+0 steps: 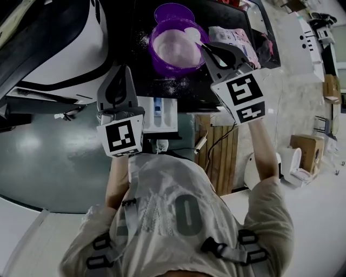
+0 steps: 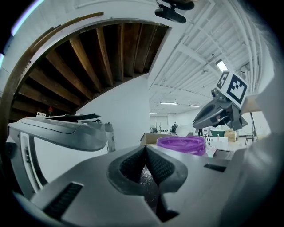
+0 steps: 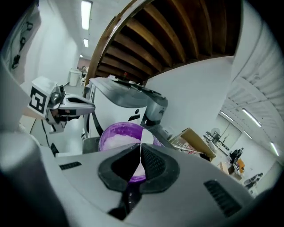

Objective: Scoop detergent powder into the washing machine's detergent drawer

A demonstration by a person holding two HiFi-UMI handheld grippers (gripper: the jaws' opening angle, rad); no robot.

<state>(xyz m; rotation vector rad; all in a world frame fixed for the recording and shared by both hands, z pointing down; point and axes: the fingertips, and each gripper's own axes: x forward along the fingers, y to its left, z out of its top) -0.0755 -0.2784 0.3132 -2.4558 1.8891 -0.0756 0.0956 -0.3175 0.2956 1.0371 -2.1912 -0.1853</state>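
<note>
A purple tub [image 1: 173,46] of white detergent powder stands on the black washer top, its purple lid [image 1: 170,11] lying behind it. My right gripper [image 1: 206,48] hovers at the tub's right rim, shut on the thin handle of a white scoop [image 1: 193,35] whose bowl hangs over the powder. The right gripper view shows the scoop [image 3: 141,155] edge-on between the jaws, above the tub [image 3: 117,139]. My left gripper [image 1: 122,69] is shut and holds nothing, left of the tub. The white detergent drawer [image 1: 160,113] is pulled out below, between the grippers.
Spilled powder [image 1: 165,84] dusts the black top. A pink-and-white packet [image 1: 232,37] lies right of the tub. A white and black machine body [image 1: 54,48] fills the left. A wooden slatted panel [image 1: 219,157] and a cardboard box [image 1: 305,151] stand on the floor at right.
</note>
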